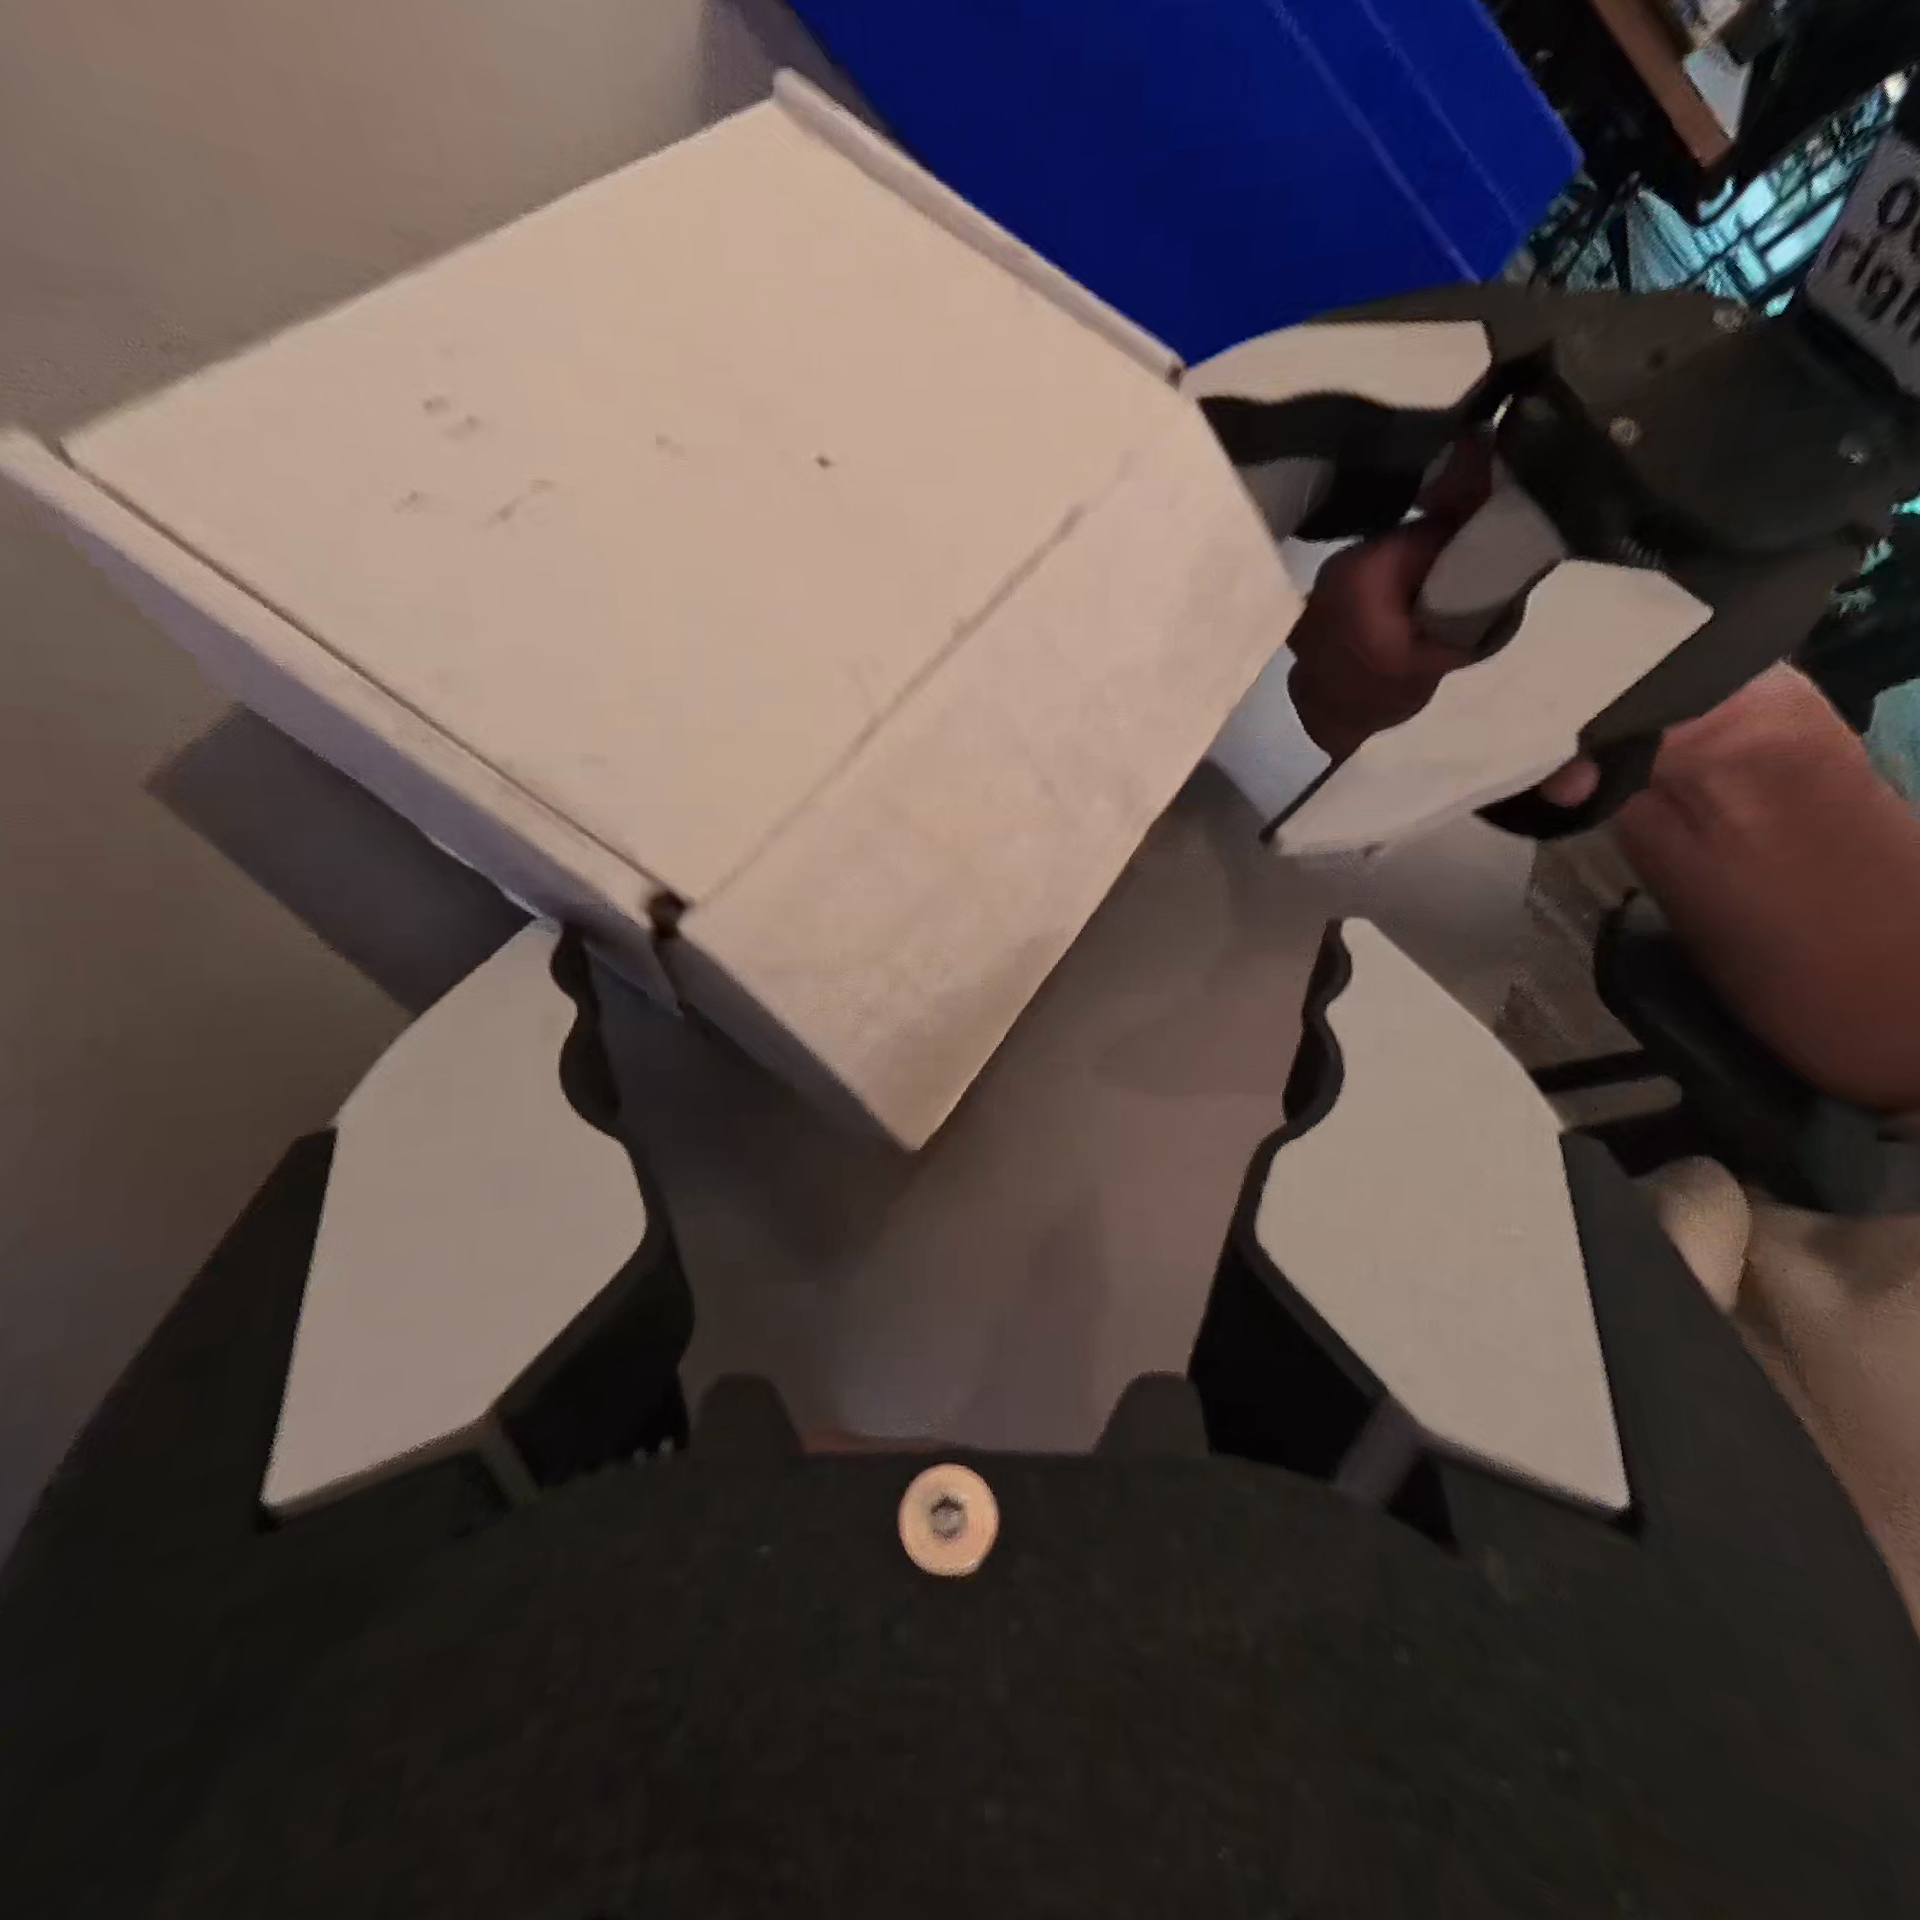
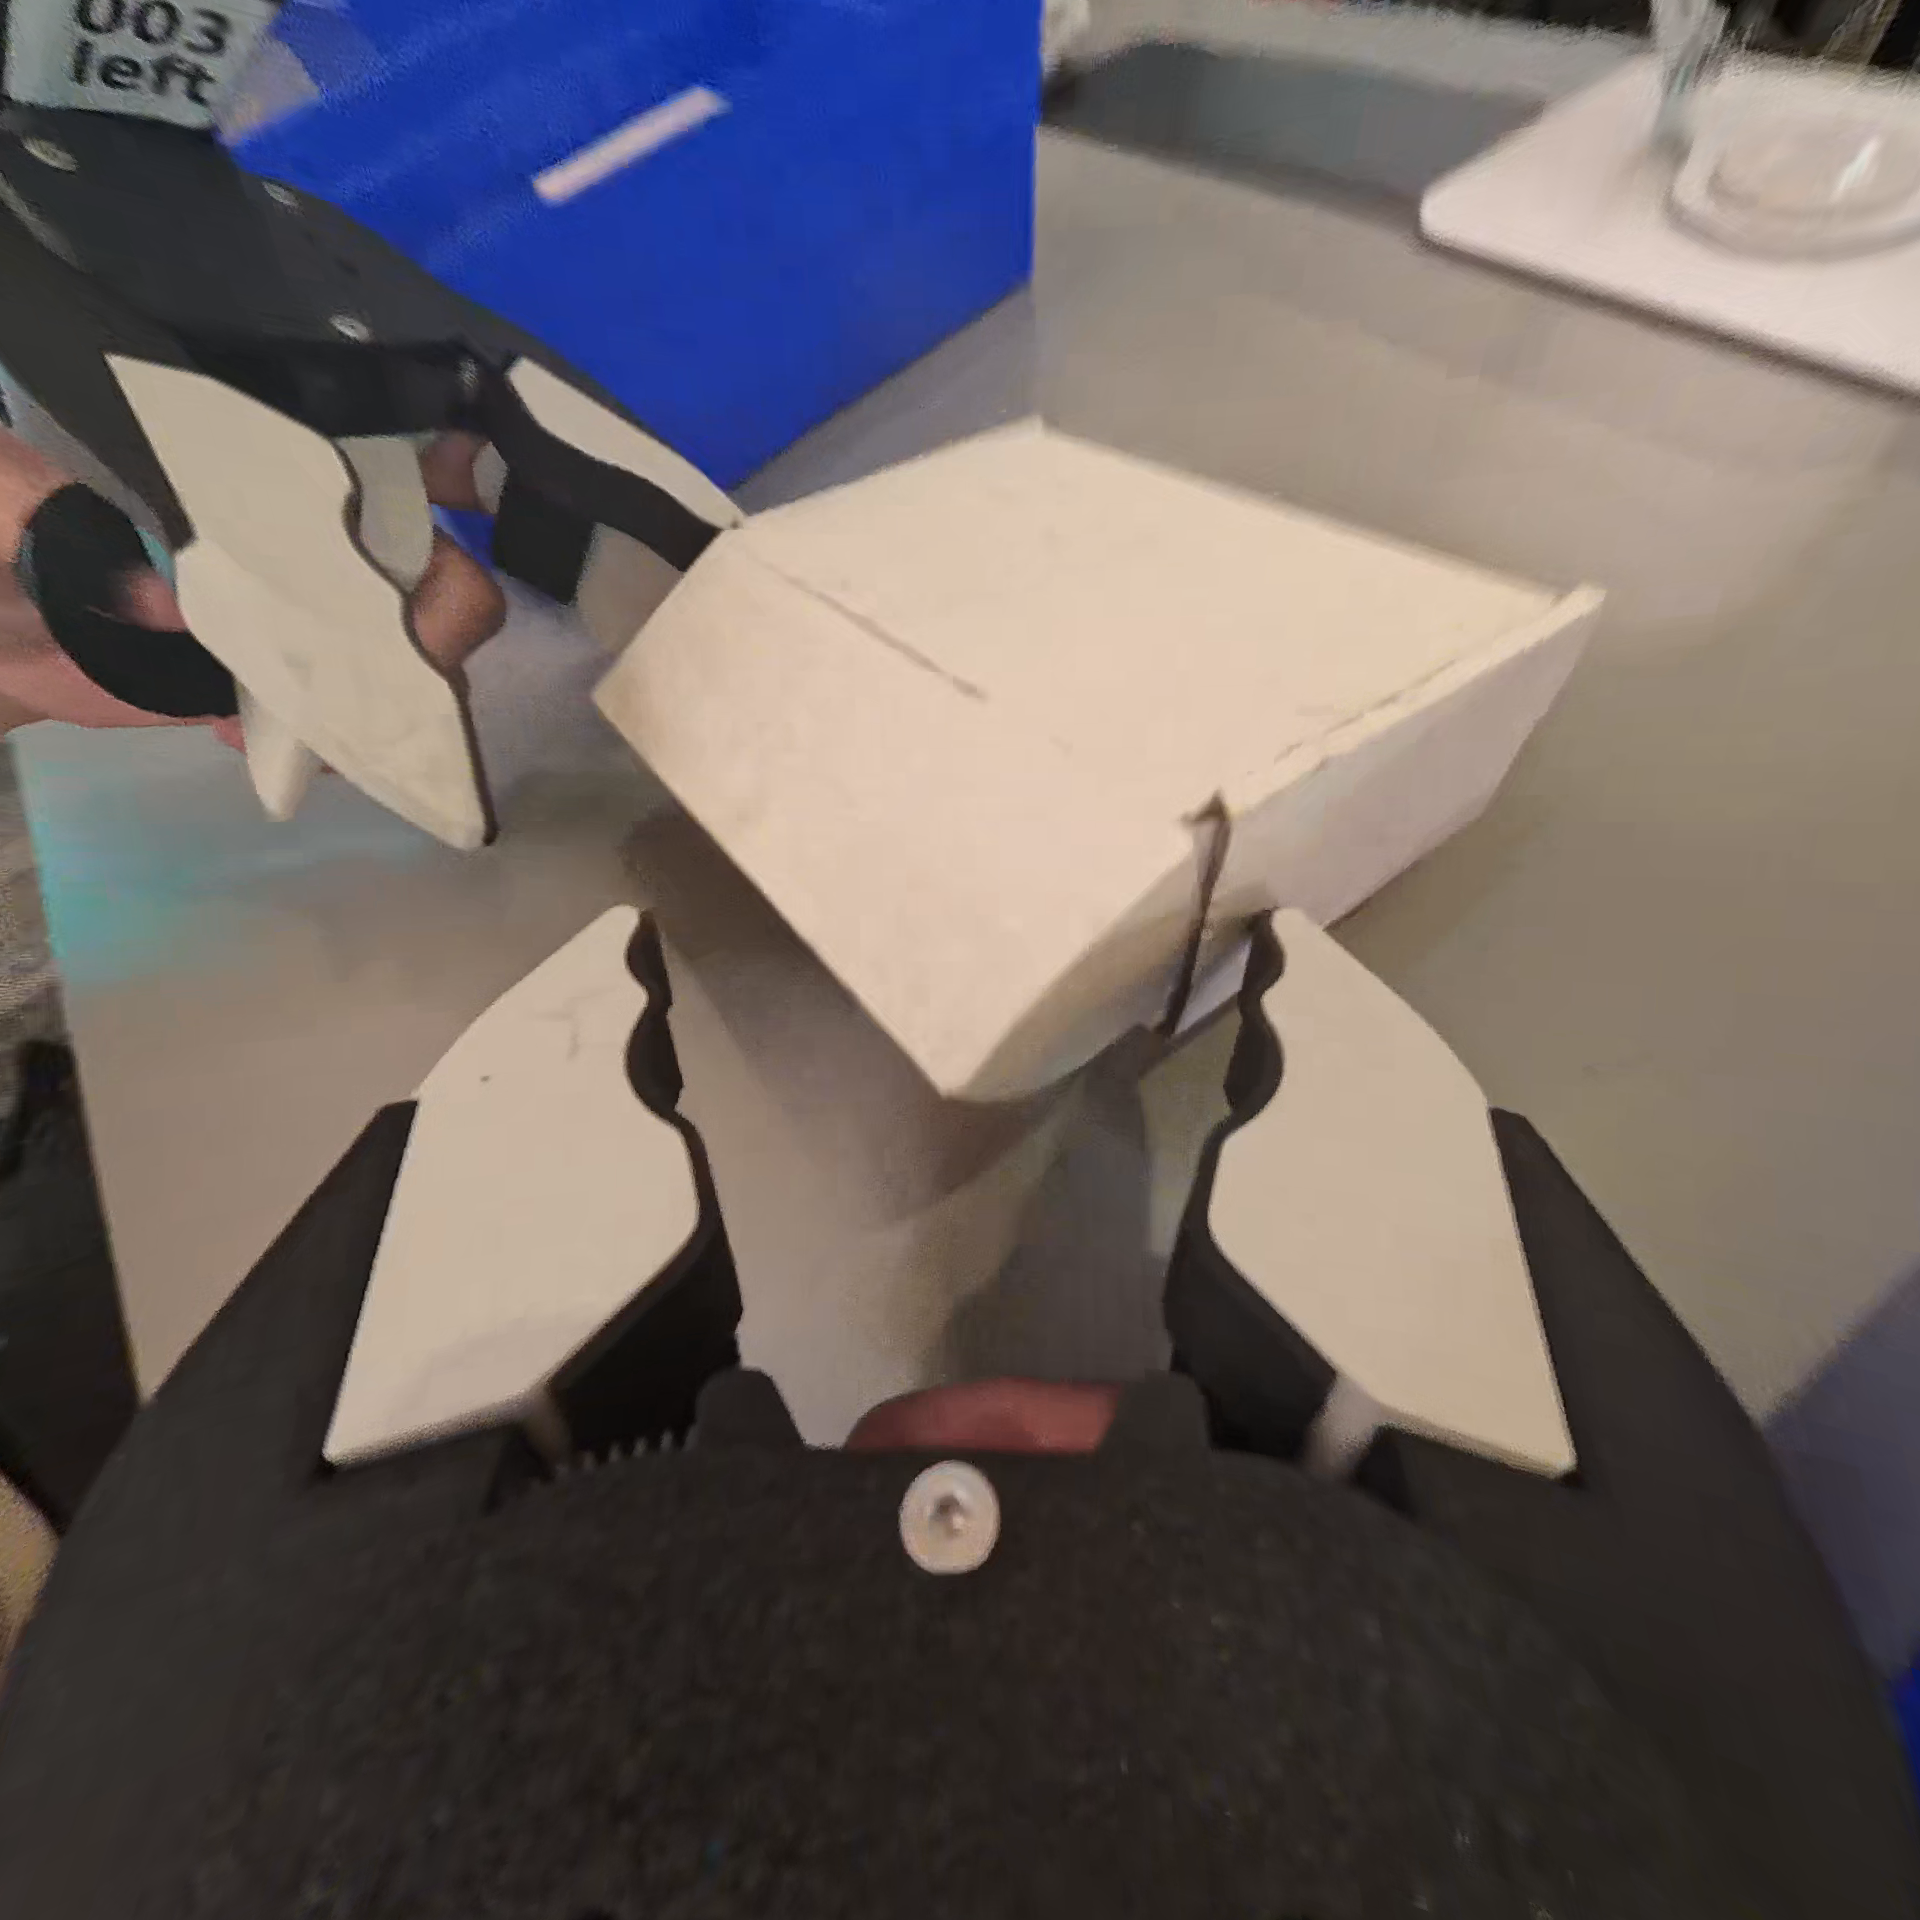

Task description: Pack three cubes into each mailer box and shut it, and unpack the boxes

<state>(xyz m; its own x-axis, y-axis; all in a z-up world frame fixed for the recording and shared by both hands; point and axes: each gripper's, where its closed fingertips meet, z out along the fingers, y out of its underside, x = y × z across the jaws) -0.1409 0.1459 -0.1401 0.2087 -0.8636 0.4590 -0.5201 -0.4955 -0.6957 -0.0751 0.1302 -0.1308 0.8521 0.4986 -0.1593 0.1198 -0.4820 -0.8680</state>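
A white mailer box (image 1: 582, 540) sits on the grey table. Its lid is down and its front flap (image 1: 935, 883) sticks out flat over the front wall, untucked. No cubes show. My left gripper (image 1: 951, 977) is open and empty, its fingers on either side of the flap's near corner, the left fingertip close to the box's corner. My right gripper (image 2: 951, 925) is open and empty at the flap (image 2: 904, 862) of the same box (image 2: 1195, 644), its right fingertip next to the box's front corner. Each gripper shows in the other view, the right (image 1: 1234, 611) and the left (image 2: 608, 673), open beside the flap.
A tall blue bin (image 1: 1143, 156) stands just behind the box and also shows in the right wrist view (image 2: 675, 208). A white tray (image 2: 1558, 239) with a clear glass vessel (image 2: 1787, 166) lies at the far right. Hands hold both grippers.
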